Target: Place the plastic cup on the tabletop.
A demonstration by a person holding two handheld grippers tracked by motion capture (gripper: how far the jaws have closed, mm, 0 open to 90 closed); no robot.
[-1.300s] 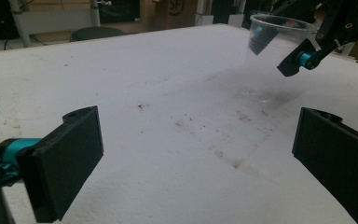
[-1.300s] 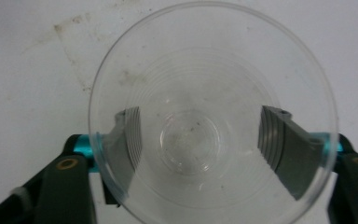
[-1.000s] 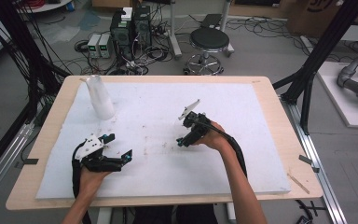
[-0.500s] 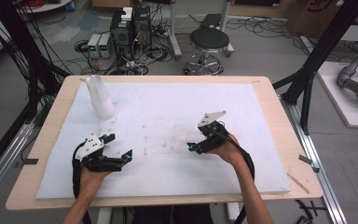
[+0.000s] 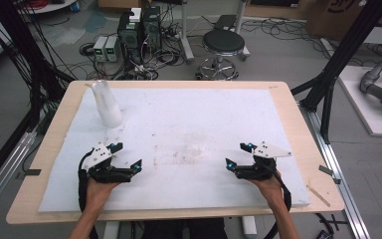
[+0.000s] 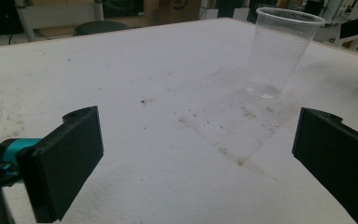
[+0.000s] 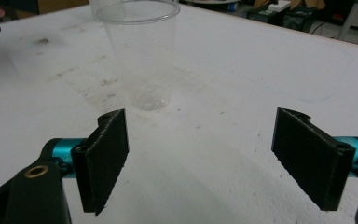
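I see a clear plastic cup [image 7: 142, 56] standing upright on the white mat [image 5: 189, 119]. In the right gripper view it sits in the upper left of the frame, ahead of the jaws and apart from them. In the left gripper view the same cup [image 6: 279, 51] appears in the upper right of the frame, again well ahead of the jaws. In the high view it is too faint to pick out at the centre of the mat.

My right gripper [image 5: 238, 155] sits at the lower right of the high view, low over the mat. Its jaws stand wide apart with nothing between them: released.

My left gripper [image 5: 128, 156] sits at the lower left of the high view, also low over the mat. Its jaws are spread and empty: released.

A stack of cups [image 5: 106, 103] stands in the upper left of the high view, on the mat, well apart from both grippers. The mat shows dark specks near its centre.
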